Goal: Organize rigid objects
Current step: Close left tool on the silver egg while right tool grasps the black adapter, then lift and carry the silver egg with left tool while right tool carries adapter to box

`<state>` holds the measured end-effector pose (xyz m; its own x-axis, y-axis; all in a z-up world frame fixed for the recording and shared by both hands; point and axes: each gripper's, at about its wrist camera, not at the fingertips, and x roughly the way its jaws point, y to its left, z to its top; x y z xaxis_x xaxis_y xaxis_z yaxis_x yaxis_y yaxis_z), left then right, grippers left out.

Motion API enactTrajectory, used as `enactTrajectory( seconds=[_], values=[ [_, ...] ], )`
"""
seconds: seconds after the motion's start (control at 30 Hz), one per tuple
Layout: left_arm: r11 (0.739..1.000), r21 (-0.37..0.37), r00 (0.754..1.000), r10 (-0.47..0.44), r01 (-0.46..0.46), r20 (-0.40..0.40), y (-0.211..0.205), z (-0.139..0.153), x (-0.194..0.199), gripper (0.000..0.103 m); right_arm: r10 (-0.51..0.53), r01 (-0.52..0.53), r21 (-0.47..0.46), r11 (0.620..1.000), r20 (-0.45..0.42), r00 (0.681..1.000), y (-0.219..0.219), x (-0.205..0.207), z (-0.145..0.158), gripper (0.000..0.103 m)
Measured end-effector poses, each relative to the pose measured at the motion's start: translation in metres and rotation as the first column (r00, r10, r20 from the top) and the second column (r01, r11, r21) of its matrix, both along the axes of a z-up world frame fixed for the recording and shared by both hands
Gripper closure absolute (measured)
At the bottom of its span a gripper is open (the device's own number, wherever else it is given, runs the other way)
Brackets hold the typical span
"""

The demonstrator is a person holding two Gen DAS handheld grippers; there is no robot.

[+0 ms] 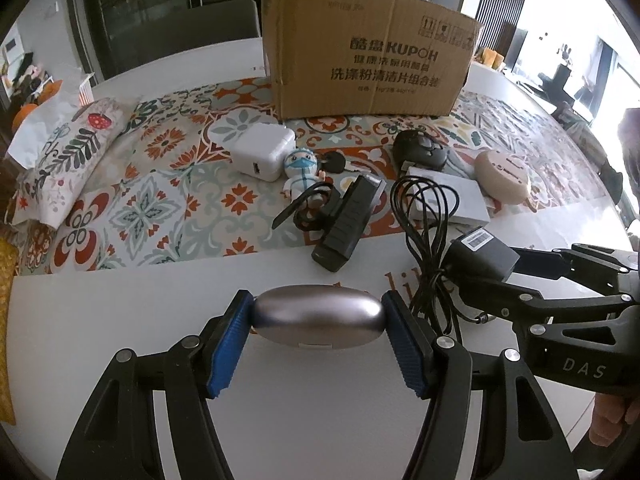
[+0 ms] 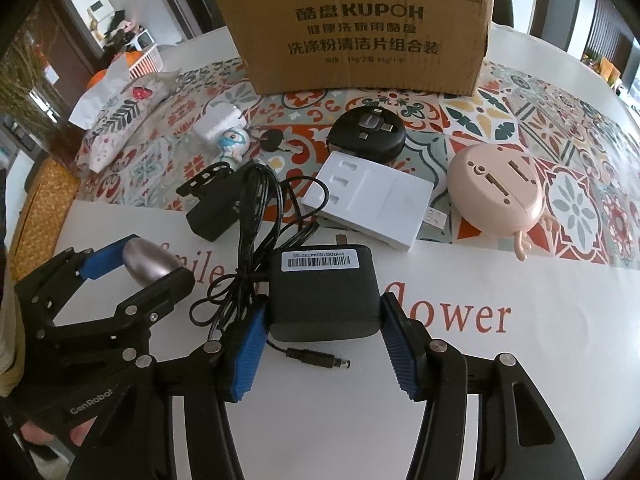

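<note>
My left gripper (image 1: 316, 320) is shut on a silver oval case (image 1: 318, 322), held just above the white table; the case also shows in the right wrist view (image 2: 150, 264). My right gripper (image 2: 322, 332) is shut on a black power adapter (image 2: 324, 292) with a barcode label; its black cable (image 2: 256, 216) trails to the left. In the left wrist view the adapter (image 1: 480, 256) sits at the right. A brown cardboard box (image 1: 368, 64) stands at the back of the table, also in the right wrist view (image 2: 360, 28).
On the patterned mat (image 1: 160, 200) lie a white charger (image 1: 262, 150), a small masked figurine (image 1: 302, 172), a black key (image 1: 334, 162), a black bike light (image 1: 348, 220), a round black hub (image 2: 368, 134), a white flat box (image 2: 372, 204) and a pink round case (image 2: 496, 188). A floral pouch (image 1: 68, 152) lies left.
</note>
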<state>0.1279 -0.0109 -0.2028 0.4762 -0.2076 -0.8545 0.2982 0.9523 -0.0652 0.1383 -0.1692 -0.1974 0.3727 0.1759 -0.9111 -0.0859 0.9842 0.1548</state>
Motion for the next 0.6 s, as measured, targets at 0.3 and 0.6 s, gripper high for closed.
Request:
enactTrajectory(
  seconds=[0.3, 0.6],
  values=[
    [1.000, -0.004, 0.998, 0.003, -0.003, 0.056, -0.001, 0.019, -0.005, 0.038, -0.021, 0.021, -0.008, 1.000, 0.052, 0.998, -0.003, -0.008, 0.017, 0.047],
    [1.000, -0.019, 0.991, 0.011, -0.008, 0.133, -0.004, 0.051, -0.006, 0.038, -0.034, 0.035, -0.005, 0.999, 0.127, 0.991, -0.007, -0.012, 0.045, 0.048]
  ],
)
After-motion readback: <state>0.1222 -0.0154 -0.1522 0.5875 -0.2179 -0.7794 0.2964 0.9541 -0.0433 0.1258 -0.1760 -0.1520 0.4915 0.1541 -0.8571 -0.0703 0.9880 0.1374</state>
